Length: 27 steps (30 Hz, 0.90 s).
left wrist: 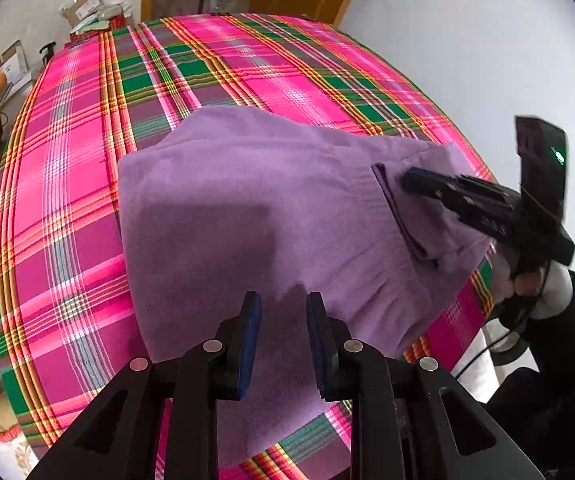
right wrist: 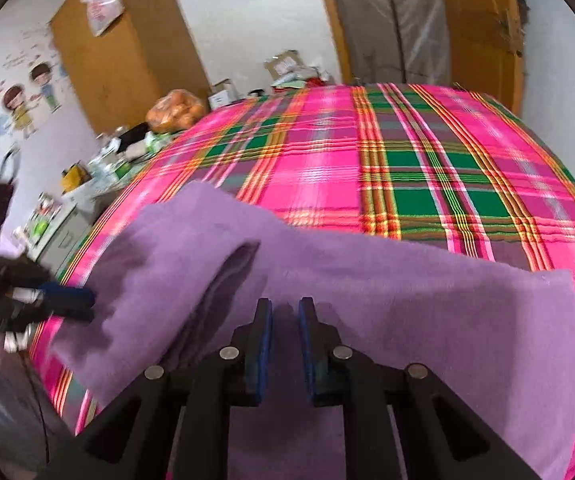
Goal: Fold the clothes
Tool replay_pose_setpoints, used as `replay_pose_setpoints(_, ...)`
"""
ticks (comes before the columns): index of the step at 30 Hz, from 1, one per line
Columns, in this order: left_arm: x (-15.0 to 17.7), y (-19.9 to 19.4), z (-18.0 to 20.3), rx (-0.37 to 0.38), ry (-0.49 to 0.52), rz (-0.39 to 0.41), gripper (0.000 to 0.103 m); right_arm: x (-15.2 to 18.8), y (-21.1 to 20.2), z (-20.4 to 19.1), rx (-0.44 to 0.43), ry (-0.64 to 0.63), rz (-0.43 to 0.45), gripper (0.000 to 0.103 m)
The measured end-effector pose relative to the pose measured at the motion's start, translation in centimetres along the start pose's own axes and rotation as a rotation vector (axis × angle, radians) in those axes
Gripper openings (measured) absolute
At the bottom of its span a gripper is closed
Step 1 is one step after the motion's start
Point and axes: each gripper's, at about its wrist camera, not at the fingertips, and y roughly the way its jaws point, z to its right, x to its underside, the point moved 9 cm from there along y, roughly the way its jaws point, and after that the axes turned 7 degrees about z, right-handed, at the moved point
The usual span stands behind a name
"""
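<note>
Now both grippers, left [left wrist: 283, 312] and right [right wrist: 285, 316], hang released over the purple garment [left wrist: 247, 208] near the bed's [left wrist: 67, 184] front edge; pinch its corners evenly.

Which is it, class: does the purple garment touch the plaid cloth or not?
Touching: left wrist view shows purple garment lying directly on plaid cloth.

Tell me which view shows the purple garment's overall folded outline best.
Left wrist view: the purple garment lies nearly whole on the plaid cloth, edges and a folded flap visible. The right wrist view shows it blurred, partly cut off by the frame.
</note>
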Motion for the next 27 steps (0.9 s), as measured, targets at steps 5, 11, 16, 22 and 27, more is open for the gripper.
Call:
replay_pose_setpoints(5, 0.4, 0.4, 0.7, 0.003, 0.015, -0.017, 0.024, 3.5, -2.1, -1.3, -0.004, -0.085, 0.008, 0.015)
replay_pose_setpoints(11, 0.6, 0.6, 2.8, 0.022, 0.058, -0.005, 0.024, 4.6, -3.2, -1.3, 0.008, -0.088, 0.014, 0.015)
replay_pose_setpoints(16, 1.3, 1.0, 4.3, 0.032, 0.09, -0.022, 0.024, 5.2, -3.6, -0.8, -0.021, -0.057, 0.019, 0.015)
replay_pose_setpoints(22, 2.4, 2.1, 5.2, 0.002, 0.133, -0.069, 0.024, 4.5, -5.7, 1.9, 0.043, 0.033, 0.043, 0.012)
replay_pose_setpoints(27, 2.4, 2.3, 5.1, 0.002, 0.127, -0.072, 0.025, 5.1, -6.7, 5.3, 0.052, 0.131, 0.049, 0.003)
